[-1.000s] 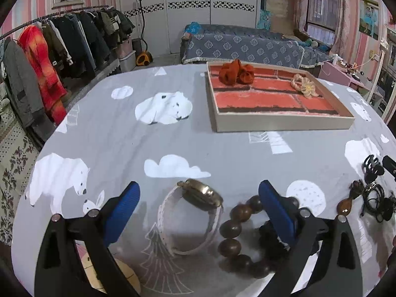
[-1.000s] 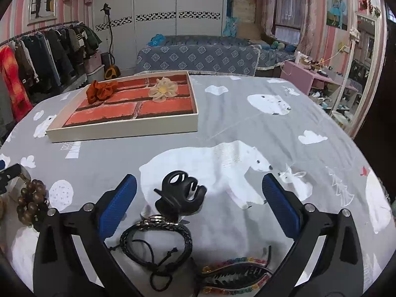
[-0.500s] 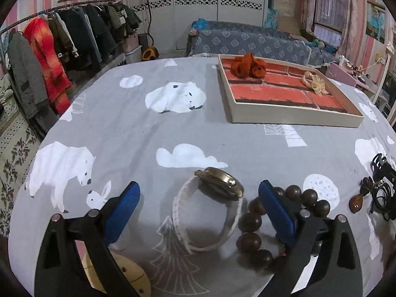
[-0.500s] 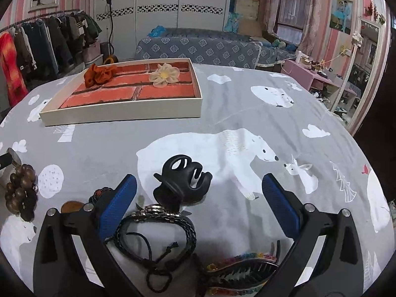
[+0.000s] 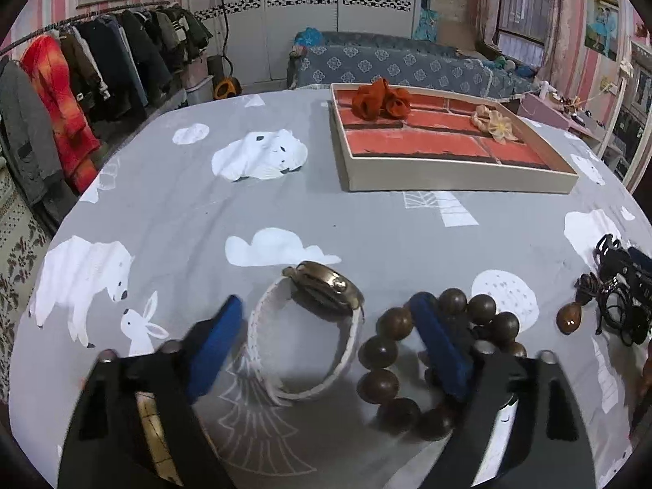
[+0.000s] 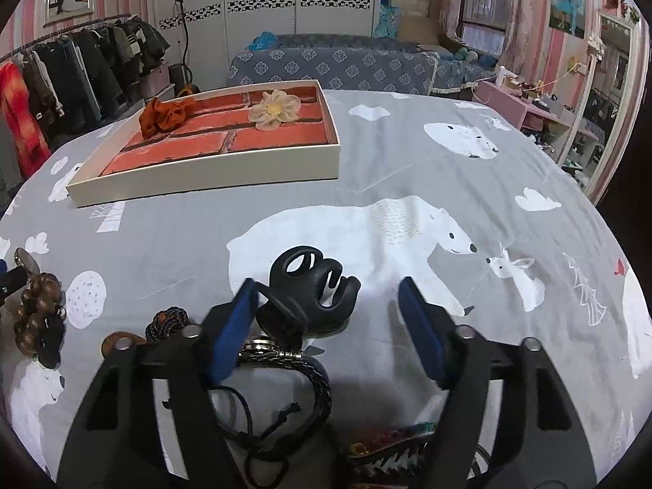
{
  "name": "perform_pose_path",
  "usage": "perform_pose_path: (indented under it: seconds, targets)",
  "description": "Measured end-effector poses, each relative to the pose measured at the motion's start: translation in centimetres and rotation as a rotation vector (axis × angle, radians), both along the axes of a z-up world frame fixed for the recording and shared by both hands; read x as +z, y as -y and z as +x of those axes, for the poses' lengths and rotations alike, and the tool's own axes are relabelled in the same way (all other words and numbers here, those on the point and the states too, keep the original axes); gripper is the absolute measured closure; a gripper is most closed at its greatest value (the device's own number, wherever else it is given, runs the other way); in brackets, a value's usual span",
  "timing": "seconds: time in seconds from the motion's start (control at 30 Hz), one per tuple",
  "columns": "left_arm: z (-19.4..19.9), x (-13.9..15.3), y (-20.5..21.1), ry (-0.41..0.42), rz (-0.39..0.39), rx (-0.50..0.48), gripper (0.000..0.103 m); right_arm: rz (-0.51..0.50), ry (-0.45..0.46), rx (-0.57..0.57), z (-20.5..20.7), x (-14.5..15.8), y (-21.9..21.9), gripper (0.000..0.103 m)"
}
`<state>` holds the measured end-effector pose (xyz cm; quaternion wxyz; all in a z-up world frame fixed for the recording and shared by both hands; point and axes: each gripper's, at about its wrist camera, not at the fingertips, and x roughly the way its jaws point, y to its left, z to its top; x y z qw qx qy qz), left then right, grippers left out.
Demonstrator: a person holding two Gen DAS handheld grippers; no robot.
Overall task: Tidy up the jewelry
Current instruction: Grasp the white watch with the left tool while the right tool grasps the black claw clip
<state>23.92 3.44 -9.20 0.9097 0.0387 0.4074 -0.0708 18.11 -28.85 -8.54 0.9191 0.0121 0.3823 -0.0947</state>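
My left gripper [image 5: 326, 326] is open, its blue fingers on either side of a white-strapped watch [image 5: 313, 318] lying on the grey cloth; the right finger lies over a brown bead bracelet [image 5: 428, 350]. My right gripper [image 6: 330, 305] is open around a black hair claw [image 6: 311, 289], the left finger near touching it. Black cord bracelets [image 6: 281, 375] lie just below it. A cream tray [image 5: 448, 179] with a brick-print floor holds an orange fabric flower [image 5: 379, 98] and a cream flower [image 5: 493, 120].
A brown pendant [image 5: 570, 318] and black cords [image 5: 619, 305] lie at the left view's right side. A colourful beaded comb [image 6: 391, 444] lies under my right gripper. A clothes rack [image 5: 61, 73] stands left, a bed [image 5: 407, 61] behind the table.
Both grippers have narrowed their jaws and come lower and closer to the watch and the hair claw. Neither object has moved.
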Motion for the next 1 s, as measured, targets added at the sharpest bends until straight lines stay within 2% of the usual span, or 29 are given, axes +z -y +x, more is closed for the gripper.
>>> perform_pose_path:
  seconds: [0.03, 0.13, 0.33, 0.47, 0.57, 0.6, 0.7, 0.83, 1.0]
  targets:
    - [0.1, -0.1, 0.0, -0.003, 0.002, -0.001, 0.039, 0.005, -0.002, 0.004, 0.1, 0.0, 0.0, 0.039]
    - [0.5, -0.6, -0.2, -0.045, -0.027, -0.008, 0.053, 0.01, -0.007, 0.013, 0.1, -0.1, -0.1, 0.043]
    - [1.1, -1.1, -0.9, -0.075, -0.042, 0.009, 0.055, -0.006, -0.029, 0.032, 0.7, -0.4, -0.7, 0.047]
    - [1.3, -1.3, -0.7, -0.075, -0.024, 0.004, 0.057, -0.019, -0.052, 0.042, 1.5, -0.7, -1.0, 0.05]
    - [1.4, -1.4, -0.8, -0.082, -0.031, -0.009, 0.066, -0.028, -0.056, 0.042, 1.7, -0.7, -1.1, 0.052]
    - [1.5, -1.5, -0.8, -0.089, -0.037, -0.014, 0.072, -0.026, -0.057, 0.042, 1.7, -0.8, -1.1, 0.052]
    - [1.4, -1.6, -0.6, -0.088, -0.033, -0.021, 0.075, -0.013, -0.069, 0.045, 1.9, -0.9, -0.8, 0.052]
    - [1.2, -1.7, -0.1, -0.073, 0.003, -0.026, 0.075, -0.003, -0.065, 0.047, 1.8, -0.9, -0.7, 0.052]
    - [1.0, -1.6, -0.2, -0.063, 0.003, -0.026, 0.078, 0.006, -0.031, 0.051, 1.2, -0.4, -0.6, 0.052]
